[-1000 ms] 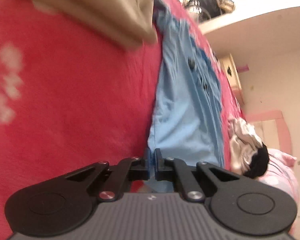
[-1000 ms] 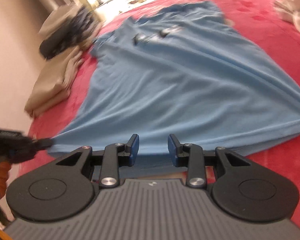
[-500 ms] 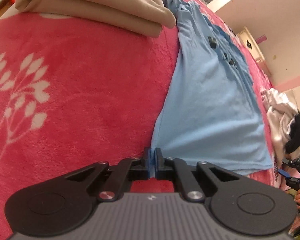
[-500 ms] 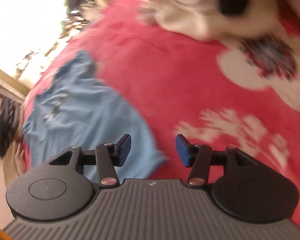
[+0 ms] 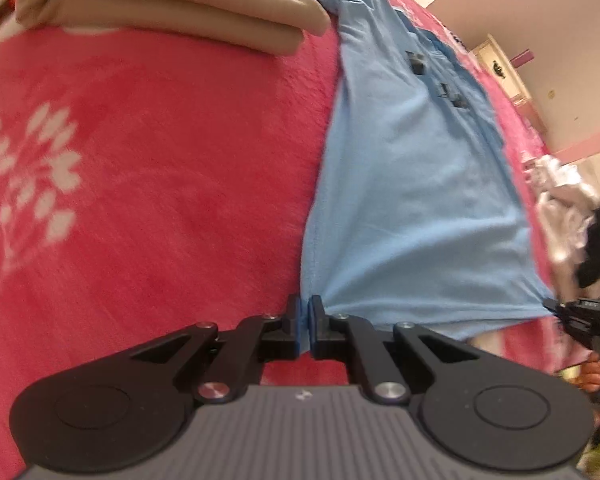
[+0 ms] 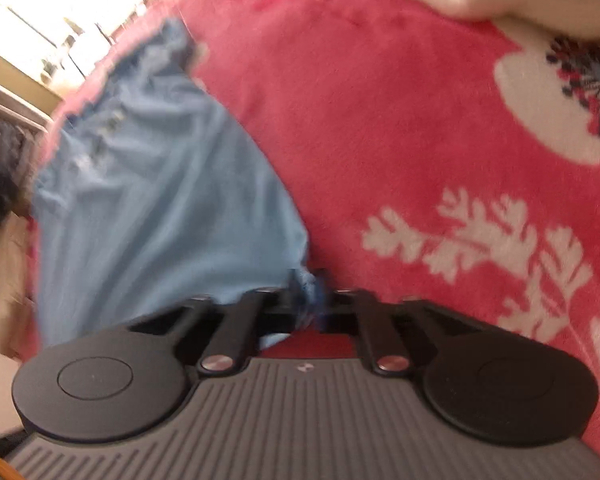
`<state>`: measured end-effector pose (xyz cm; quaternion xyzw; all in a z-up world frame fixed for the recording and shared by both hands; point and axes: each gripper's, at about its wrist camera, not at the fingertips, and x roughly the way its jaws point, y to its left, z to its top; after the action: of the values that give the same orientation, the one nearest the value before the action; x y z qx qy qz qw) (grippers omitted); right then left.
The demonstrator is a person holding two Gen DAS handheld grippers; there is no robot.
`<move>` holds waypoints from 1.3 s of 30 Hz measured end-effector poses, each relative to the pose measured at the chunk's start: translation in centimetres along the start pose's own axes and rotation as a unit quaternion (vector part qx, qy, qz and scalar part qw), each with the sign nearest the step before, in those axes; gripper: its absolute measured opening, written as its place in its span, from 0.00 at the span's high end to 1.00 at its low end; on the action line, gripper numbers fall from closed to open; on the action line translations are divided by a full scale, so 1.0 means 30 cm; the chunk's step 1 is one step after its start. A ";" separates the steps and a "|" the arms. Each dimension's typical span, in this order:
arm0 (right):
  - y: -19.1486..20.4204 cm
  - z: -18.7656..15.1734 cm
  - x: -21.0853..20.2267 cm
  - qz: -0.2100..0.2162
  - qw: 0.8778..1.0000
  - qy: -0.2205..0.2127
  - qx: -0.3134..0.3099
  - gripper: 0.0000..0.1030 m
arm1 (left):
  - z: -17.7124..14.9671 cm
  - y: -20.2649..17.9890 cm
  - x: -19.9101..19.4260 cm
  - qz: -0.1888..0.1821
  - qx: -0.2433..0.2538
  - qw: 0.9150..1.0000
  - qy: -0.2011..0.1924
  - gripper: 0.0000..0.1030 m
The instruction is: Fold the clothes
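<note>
While gripped, blue shirt (image 5: 412, 184), print unreadable

Each gripper is the same build: the left gripper (image 5: 304, 312) and the right gripper (image 6: 311, 288) have matte black linkage arms on round black pivot discs, silver screws at the joints, blue pads on the fingertips, and a grey ribbed body with a small white emblem

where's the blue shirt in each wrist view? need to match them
Left wrist: blue shirt runs up the right-centre, its near hem corner pinched in the left gripper.
Right wrist: it fills the left half, a hem corner clamped in the right gripper.
Shared landmark: the red blanket with white leaf print.
</note>
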<state>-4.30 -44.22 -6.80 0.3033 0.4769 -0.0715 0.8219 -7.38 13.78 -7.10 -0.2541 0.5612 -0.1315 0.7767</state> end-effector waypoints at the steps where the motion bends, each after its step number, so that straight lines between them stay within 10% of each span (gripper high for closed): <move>1: 0.007 0.014 -0.036 0.003 1.000 -0.013 -0.001 0.98 | -0.004 -0.017 -0.017 -0.011 0.003 1.000 0.001 0.96; 15: -0.019 0.053 -0.167 -0.050 0.998 -0.019 -0.036 0.99 | -0.074 -0.109 -0.030 0.003 0.067 0.996 0.056 0.96; 27: -0.139 -0.040 -0.004 -0.113 0.992 0.049 -0.038 0.97 | -0.135 -0.095 0.091 0.054 0.130 0.986 0.094 0.96; 33: -0.148 -0.040 -0.074 -0.125 0.991 0.031 -0.041 0.49 | -0.154 -0.062 0.058 0.046 0.138 0.984 0.099 0.78; 39: -0.199 -0.039 -0.221 -0.146 0.989 -0.025 -0.007 0.45 | -0.115 -0.009 -0.094 0.062 0.132 0.988 0.048 0.65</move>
<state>-11.15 -49.49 -4.32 0.2228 0.4961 -0.1952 0.8162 -11.54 14.10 -5.52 -0.1075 0.5900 -0.1683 0.7823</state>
